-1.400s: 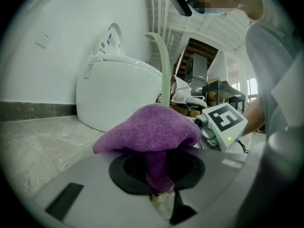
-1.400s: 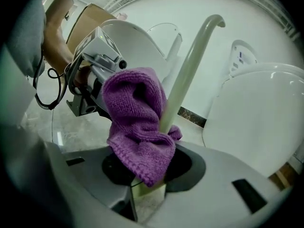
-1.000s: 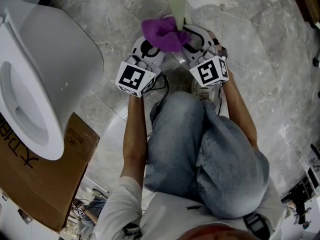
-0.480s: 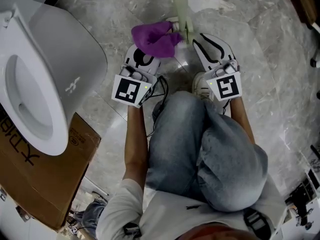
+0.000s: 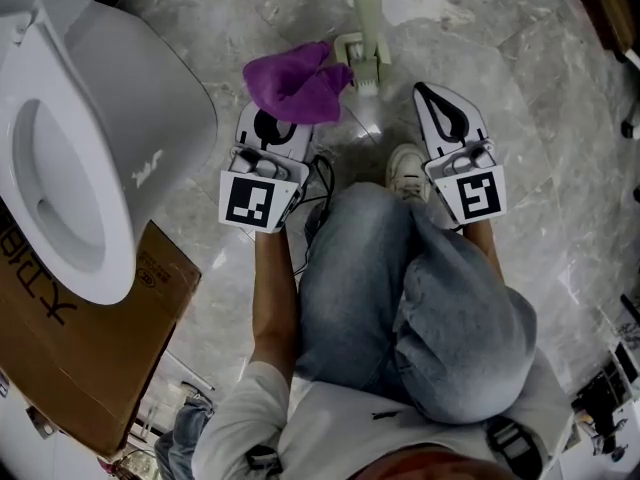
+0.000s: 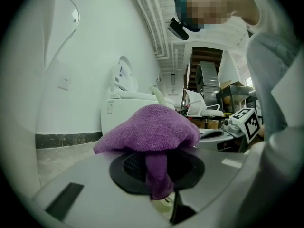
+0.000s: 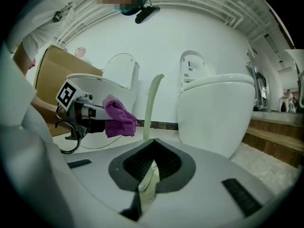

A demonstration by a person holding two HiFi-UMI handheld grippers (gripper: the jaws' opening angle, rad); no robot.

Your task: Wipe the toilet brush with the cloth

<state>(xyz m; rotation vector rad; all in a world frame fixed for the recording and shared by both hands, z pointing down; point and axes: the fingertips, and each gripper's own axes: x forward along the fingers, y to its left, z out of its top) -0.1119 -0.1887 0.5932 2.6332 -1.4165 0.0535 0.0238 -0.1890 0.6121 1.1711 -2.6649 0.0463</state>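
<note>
My left gripper (image 5: 284,114) is shut on a purple cloth (image 5: 294,81). The cloth bunches over the jaw tips (image 6: 152,134). The toilet brush has a pale green handle (image 5: 366,6) and stands upright on the floor, its base (image 5: 361,68) just right of the cloth. In the right gripper view the handle (image 7: 151,103) rises beyond the jaws, apart from them. My right gripper (image 5: 433,94) is right of the brush; its jaws have just been closing and now stand shut with nothing between them (image 7: 151,164).
A white toilet (image 5: 95,138) fills the left of the head view, with a cardboard box (image 5: 85,358) below it. The person's bent knees in jeans (image 5: 410,298) and a shoe (image 5: 407,168) lie just behind the grippers. Another white toilet (image 7: 218,108) stands beyond the brush.
Both grippers have drawn back from the brush. The right one let go of the handle, swung out to the right and shut. The left one carried the cloth off to the left.
</note>
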